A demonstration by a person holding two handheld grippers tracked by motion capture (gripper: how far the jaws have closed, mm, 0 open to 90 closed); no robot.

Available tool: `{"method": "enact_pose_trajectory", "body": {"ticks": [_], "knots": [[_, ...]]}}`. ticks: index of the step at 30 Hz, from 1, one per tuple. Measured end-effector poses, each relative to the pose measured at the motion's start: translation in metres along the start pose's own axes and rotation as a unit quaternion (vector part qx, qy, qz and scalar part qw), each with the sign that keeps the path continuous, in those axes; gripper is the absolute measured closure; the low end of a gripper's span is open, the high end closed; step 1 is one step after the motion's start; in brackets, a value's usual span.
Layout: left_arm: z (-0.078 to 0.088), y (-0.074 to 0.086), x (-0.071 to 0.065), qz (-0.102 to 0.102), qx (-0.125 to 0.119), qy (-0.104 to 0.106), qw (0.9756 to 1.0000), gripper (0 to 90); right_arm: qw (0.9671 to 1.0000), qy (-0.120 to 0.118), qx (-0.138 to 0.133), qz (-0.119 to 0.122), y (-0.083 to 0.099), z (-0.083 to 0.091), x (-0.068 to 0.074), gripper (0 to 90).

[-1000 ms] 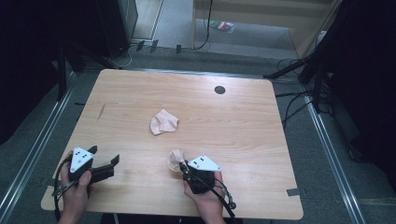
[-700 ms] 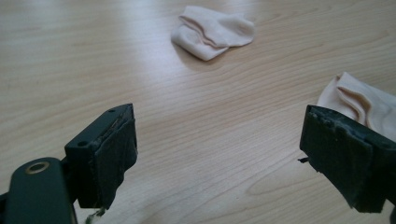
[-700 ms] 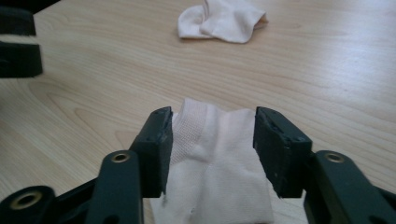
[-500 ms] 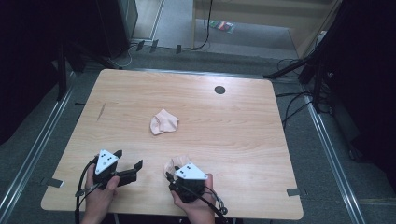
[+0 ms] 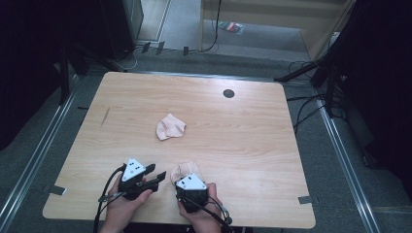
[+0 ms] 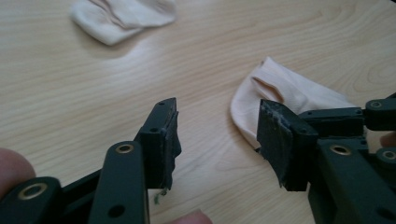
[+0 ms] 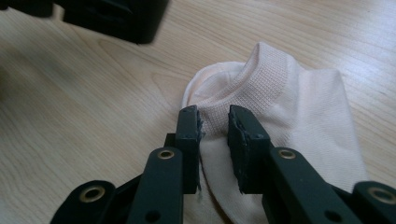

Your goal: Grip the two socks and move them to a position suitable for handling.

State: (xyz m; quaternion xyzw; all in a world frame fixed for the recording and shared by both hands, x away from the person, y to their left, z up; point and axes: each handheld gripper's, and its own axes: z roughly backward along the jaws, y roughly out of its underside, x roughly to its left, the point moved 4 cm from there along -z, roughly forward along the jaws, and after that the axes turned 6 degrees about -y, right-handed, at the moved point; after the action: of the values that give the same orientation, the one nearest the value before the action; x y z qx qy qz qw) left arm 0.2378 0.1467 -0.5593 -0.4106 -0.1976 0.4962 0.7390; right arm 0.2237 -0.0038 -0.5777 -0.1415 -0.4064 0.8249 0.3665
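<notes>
Right claw (image 7: 214,123) narrowly parted astride near sock (image 7: 280,107); left claw (image 6: 217,140) open, empty. Risks pinching one layer, dragging sock across surface (image 5: 252,136).

High view above the table (image 5: 252,131), both gripper views low, close, sharing the near sock (image 6: 280,93).

table (image 5: 252,141): wood, dark round hole (image 5: 228,93) at far edge | floor: cables (image 5: 306,104)

No readable text, labels, brands, numbers or signs anywhere, nothing legible on any surface
</notes>
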Motion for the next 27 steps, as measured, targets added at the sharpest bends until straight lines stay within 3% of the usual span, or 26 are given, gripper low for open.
{"method": "enact_pose_trajectory", "body": {"ticks": [1, 3, 7, 13, 17, 21, 23, 24, 25, 27], "knots": [[-0.003, 0.0, -0.003, -0.003, 0.006, -0.002, 1.0, 51.1, 1.0, 0.003, -0.003, 0.002, 0.001, 0.0, 0.0, 85.3], [-0.008, 0.0, -0.006, -0.005, 0.017, 0.001, 0.9998, 53.1, 1.0, -0.003, -0.005, -0.006, 0.002, 0.001, -0.001, 88.7], [-0.017, 0.002, -0.009, 0.001, 0.037, 0.005, 0.9993, 57.7, 0.9995, -0.016, -0.009, -0.024, 0.002, 0.002, -0.006, 90.0], [-0.022, 0.004, -0.015, -0.023, 0.046, 0.011, 0.9986, 64.7, 0.9984, -0.037, -0.022, -0.036, -0.003, 0.008, -0.006, 90.0], [-0.024, 0.007, -0.018, -0.044, 0.057, 0.017, 0.9973, 76.9, 0.9975, -0.041, -0.034, -0.046, -0.007, 0.014, -0.009, 90.0], [-0.024, 0.008, -0.019, -0.059, 0.056, 0.023, 0.9964, 90.0, 0.9952, -0.05, -0.052, -0.066, -0.013, 0.024, -0.018, 90.0], [-0.024, 0.007, -0.017, -0.062, 0.054, 0.021, 0.9964, 90.0, 0.9941, -0.046, -0.071, -0.069, -0.017, 0.034, -0.027, 90.0], [-0.023, 0.007, -0.016, -0.061, 0.053, 0.018, 0.9966, 90.0, 0.9922, -0.039, -0.082, -0.085, -0.02, 0.044, -0.038, 90.0], [-0.022, 0.007, -0.014, -0.06, 0.054, 0.017, 0.9966, 90.0, 0.9922, -0.039, -0.082, -0.085, -0.02, 0.044, -0.038, 90.0], [-0.02, 0.006, -0.007, -0.05, 0.054, 0.023, 0.997, 90.0, 0.9898, -0.033, -0.092, -0.104, -0.02, 0.053, -0.051, 90.0]]}}
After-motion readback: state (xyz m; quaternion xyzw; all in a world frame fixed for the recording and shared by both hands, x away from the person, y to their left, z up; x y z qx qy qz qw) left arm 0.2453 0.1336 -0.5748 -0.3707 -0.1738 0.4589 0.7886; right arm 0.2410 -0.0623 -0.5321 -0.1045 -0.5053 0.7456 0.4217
